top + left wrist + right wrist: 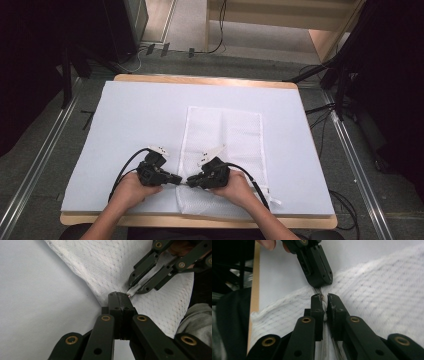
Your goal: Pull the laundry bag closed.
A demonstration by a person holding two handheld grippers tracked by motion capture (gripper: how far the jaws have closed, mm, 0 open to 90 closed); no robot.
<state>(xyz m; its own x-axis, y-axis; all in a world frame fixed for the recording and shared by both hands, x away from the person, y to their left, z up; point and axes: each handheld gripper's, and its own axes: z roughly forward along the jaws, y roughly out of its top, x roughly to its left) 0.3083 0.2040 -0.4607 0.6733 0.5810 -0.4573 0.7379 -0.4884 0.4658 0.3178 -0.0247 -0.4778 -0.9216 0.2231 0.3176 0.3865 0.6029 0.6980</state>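
White mesh laundry bag [222,150], one item: it is lying flat on the pale blue foam mat [140,125] covering the counter [200,80], with its long side running away from you and its near end reaching the mat's near edge.

Handling: you are dealing with soft, light, open-weave netting. By my judgement it is going to bunch and drag rather than lift as a sheet, and the weave is likely to snag on a jaw corner. It is not fragile, but one thin layer may slip from a loose grip.

Left gripper [176,179]: you are holding it at the bag's left edge, near the near corner. In the left gripper view its jaws are pressed fully together, pinching the bag's edge between them [120,298].

Right gripper [191,181]: you are holding it just inside that same edge, tip to tip with the left one. In the right gripper view its jaws are standing narrow, a slim gap between them with a fold of the netting and what looks like a small metal zipper piece caught in it [324,300]; the pads are bearing on that fold.

Where to grip: the bag's edge seam is looking firmer than the open net, so keep taking hold there. Pull apart gently, since both grips are sitting almost touching.
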